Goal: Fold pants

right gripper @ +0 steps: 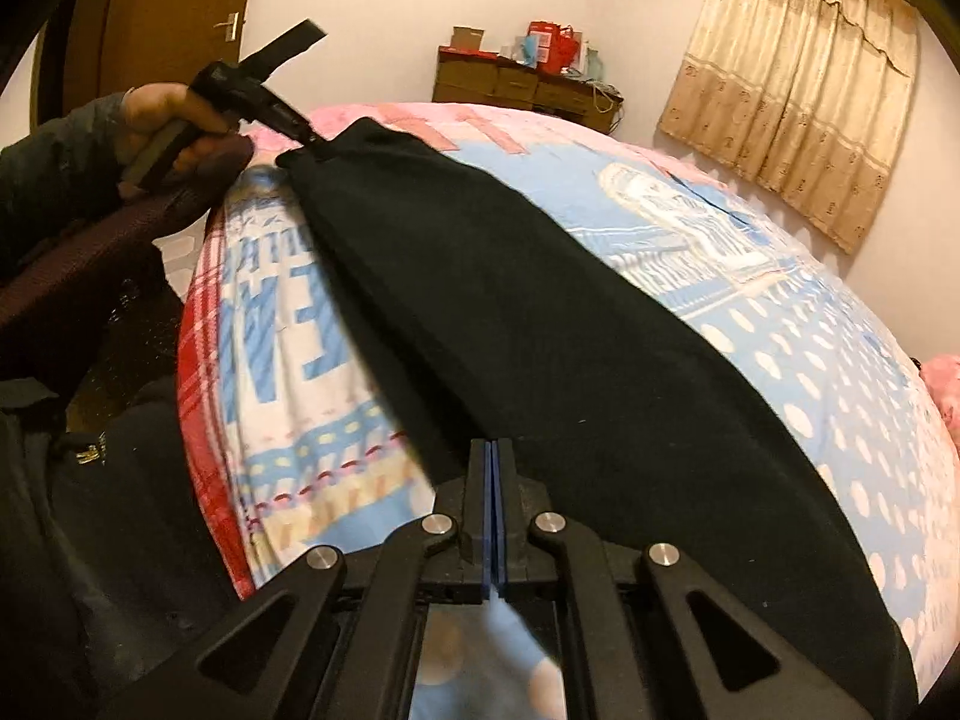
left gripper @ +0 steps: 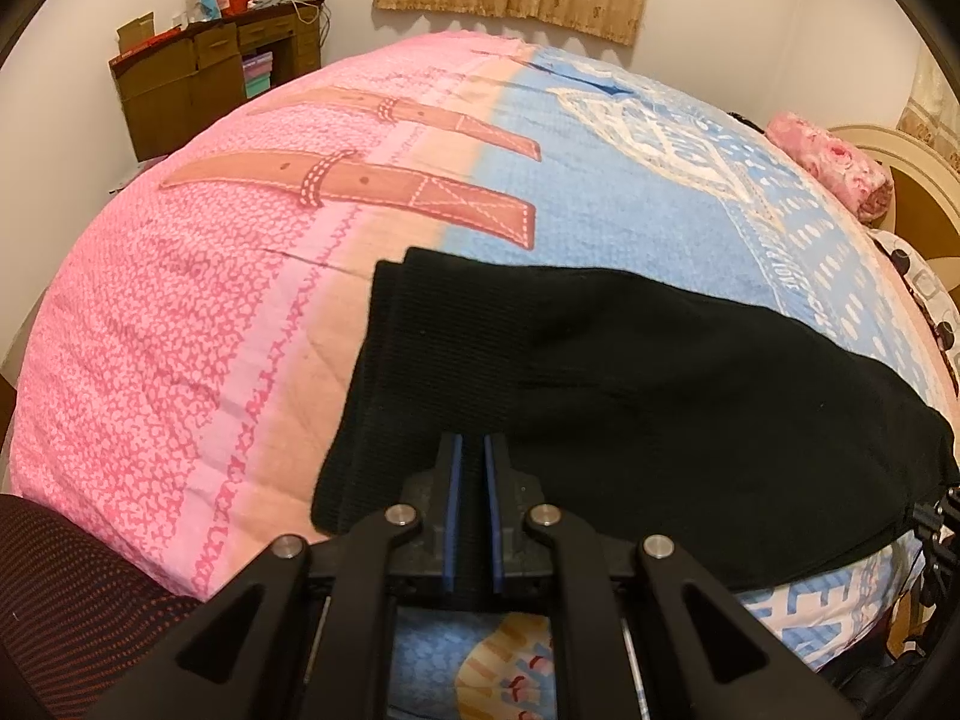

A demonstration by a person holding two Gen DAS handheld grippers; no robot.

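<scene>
Pants [left gripper: 630, 396]: black, folded lengthwise into a long strip, lying along the near edge of the bed [left gripper: 180, 330], on its pink-and-blue quilt. Ribbed cuff end toward the pink side.
Left gripper [left gripper: 473, 468]: blue pads a narrow gap apart, pants fabric between and beneath them at the cuff end; whether they pinch it cannot be told.
Right gripper [right gripper: 493, 468]: pads pressed together on the pants' near edge.
Desk [left gripper: 204, 78]: brown, cluttered, against the far wall.
Curtain [right gripper: 798, 90]: beige, at the window.

left gripper [left gripper: 473, 450]: fingers slightly apart | right gripper [right gripper: 495, 456]: fingers pressed together
</scene>
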